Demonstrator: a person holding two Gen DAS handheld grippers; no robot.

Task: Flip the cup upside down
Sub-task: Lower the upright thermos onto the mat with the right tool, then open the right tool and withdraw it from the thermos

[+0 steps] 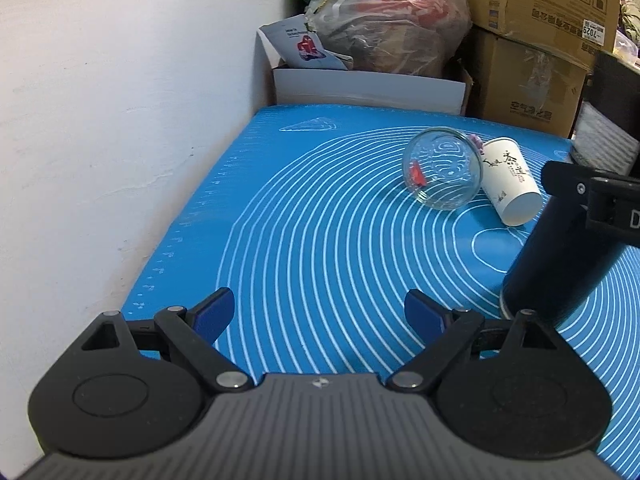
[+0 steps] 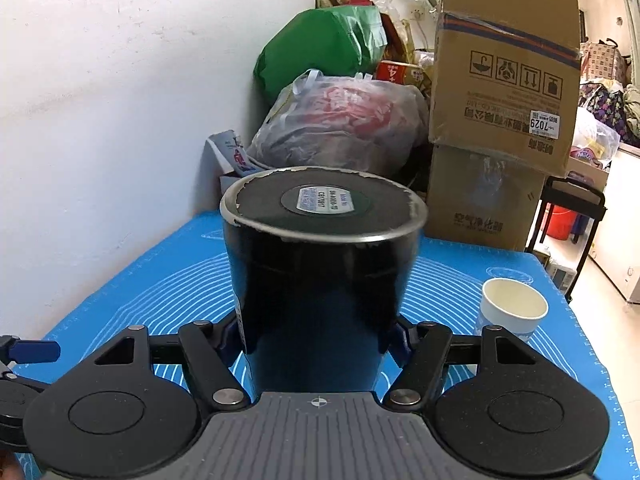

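Dark tumbler [image 2: 320,280], glossy black-blue with a metal rim around its base, stands base-up in the right wrist view, a round pale sticker [image 2: 326,199] centred on the matte bottom face that now points upward. The right claw [image 2: 316,340] is closed around its lower body, blue pads pressed to either side; in the left wrist view the same cup [image 1: 560,256] appears at 3 o'clock, tilted, its lower end at or just above the blue mat [image 1: 320,220], though contact is hard to judge from here. The left claw [image 1: 319,314] is spread wide and holds nothing, hovering low over the mat at 6 o'clock. Three cups show in all: the dark one, one clear glass cup [image 1: 442,168] lying on its side at 1 o'clock with a red mark on its wall, and one white paper cup [image 1: 510,180] with black calligraphy lying just beside the glass, seemingly touching it. In the right wrist view a paper cup [image 2: 512,312] stands at 3 o'clock with its mouth toward the camera. Beyond the worktop at 12 o'clock sit a white box [image 1: 368,88], one clear plastic bag [image 1: 384,20] of red contents, a green bag [image 2: 320,44] and two stacked cardboard cartons [image 2: 504,80]. A white wall [image 1: 100,120] runs along the 9 o'clock side.
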